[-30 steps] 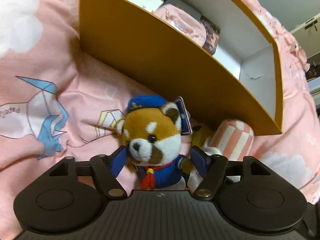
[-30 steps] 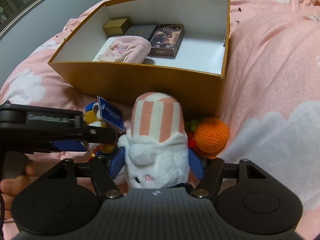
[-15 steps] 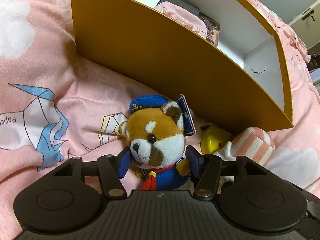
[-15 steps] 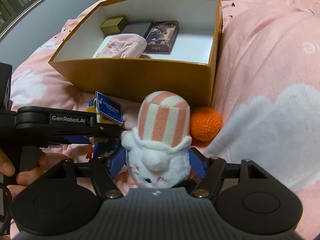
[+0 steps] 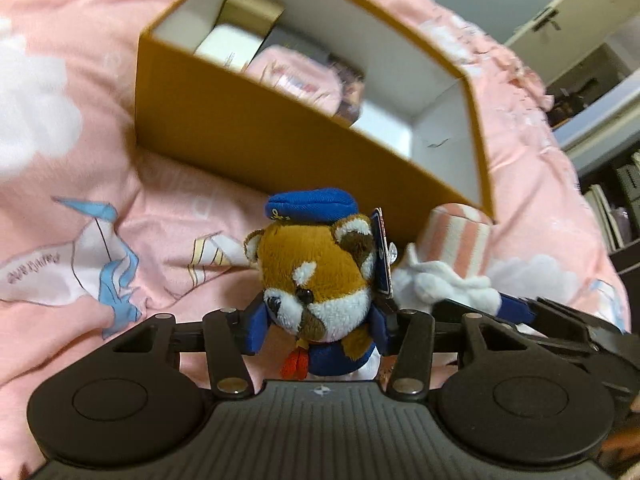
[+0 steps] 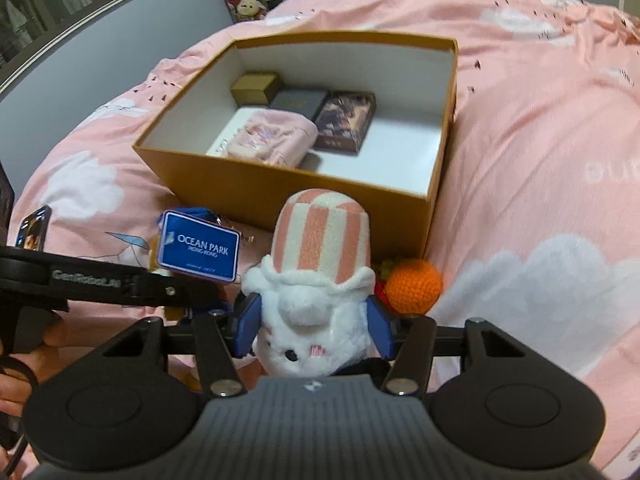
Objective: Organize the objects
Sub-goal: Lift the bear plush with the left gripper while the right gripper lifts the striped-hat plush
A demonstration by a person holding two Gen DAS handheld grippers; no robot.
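My left gripper [image 5: 318, 330] is shut on a red panda plush [image 5: 316, 276] with a blue sailor cap, held above the pink bedspread. My right gripper [image 6: 312, 326] is shut on a white plush with a pink-striped hat [image 6: 320, 280], which also shows in the left wrist view [image 5: 456, 248]. An open orange box [image 6: 280, 196] lies ahead of both; it also shows in the left wrist view [image 5: 280, 148]. It holds a pink pouch [image 6: 272, 142] and several small boxes. The panda's blue "Ocean Park" tag [image 6: 198, 246] hangs beside the left gripper.
An orange crochet ball [image 6: 414, 286] lies on the bed by the box's near right corner. A phone [image 6: 34, 228] rests at the far left. The pink bedspread [image 6: 540, 160] surrounds the box. Shelves and a cupboard stand behind the bed in the left wrist view.
Both grippers have risen with their plush toys off the bed. The box now appears lower and farther, with more of its inside in view.
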